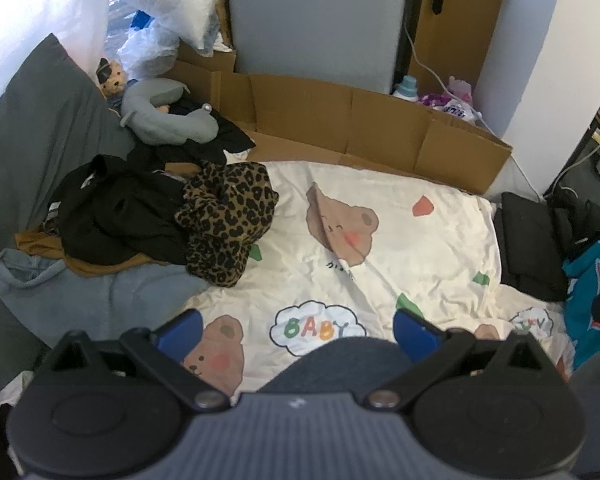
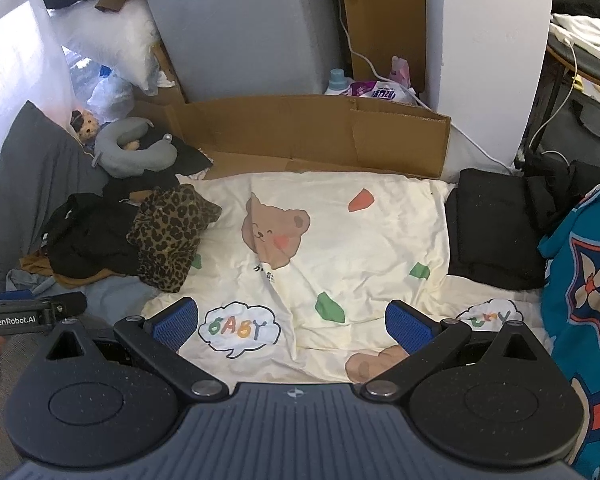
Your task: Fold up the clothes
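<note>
A heap of unfolded clothes lies at the left of the bed: a leopard-print garment [image 1: 226,224] [image 2: 168,236] on top, black clothes [image 1: 116,212] [image 2: 88,236], a mustard piece [image 1: 100,266] and a light blue sweatshirt [image 1: 80,292] beneath. A folded black garment [image 1: 530,248] [image 2: 494,232] rests at the right edge. My left gripper [image 1: 296,334] hovers open over the cream bear-print sheet [image 1: 400,248], holding nothing. My right gripper [image 2: 292,326] is open above the same sheet [image 2: 360,240], also holding nothing. The left gripper's body [image 2: 28,312] shows at the left of the right wrist view.
A flattened cardboard box [image 1: 360,120] [image 2: 312,132] borders the bed's far side before a grey cabinet [image 1: 316,20]. A grey neck pillow [image 1: 164,116] and a small teddy [image 1: 110,78] sit far left by a grey pillow [image 1: 32,128]. A teal patterned cloth [image 2: 580,280] hangs at the right.
</note>
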A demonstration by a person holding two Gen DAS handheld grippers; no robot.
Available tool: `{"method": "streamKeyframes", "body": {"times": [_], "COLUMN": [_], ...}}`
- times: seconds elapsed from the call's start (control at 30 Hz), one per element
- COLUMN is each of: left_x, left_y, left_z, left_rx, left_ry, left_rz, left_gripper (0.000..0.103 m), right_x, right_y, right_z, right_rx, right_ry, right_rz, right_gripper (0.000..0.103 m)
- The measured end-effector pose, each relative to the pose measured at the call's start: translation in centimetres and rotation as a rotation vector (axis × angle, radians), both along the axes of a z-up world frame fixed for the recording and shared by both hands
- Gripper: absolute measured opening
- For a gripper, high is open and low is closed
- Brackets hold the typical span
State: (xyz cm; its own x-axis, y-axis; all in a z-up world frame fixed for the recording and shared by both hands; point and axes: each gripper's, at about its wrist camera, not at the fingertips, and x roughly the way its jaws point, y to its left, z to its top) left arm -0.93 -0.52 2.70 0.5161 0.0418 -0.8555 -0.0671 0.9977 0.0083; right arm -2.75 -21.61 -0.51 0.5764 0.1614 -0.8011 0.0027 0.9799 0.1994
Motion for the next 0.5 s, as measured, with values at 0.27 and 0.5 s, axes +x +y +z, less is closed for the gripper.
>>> {"method": "streamKeyframes", "body": {"times": [0.27, 0.5], "left_x": [-0.12, -0.06], "left_y": [0.02, 0.01], "left_z": [-0.14, -0.36], "left_rx": [-0.012, -0.036], "left_ry": [0.0, -0.002], "left_rz": [0.001, 0.008], "left_gripper": [0.102, 0.102], "right_x": [-0.13, -0.46], "right_y": [-0.24, -0.59], "right_z": [-0.03, -0.02], "right_rx": [-0.002, -0.017], "right_ry": [0.001, -0.008], "right_rz": [-0.006, -0.022], "right_gripper": [0.103, 0.103]}}
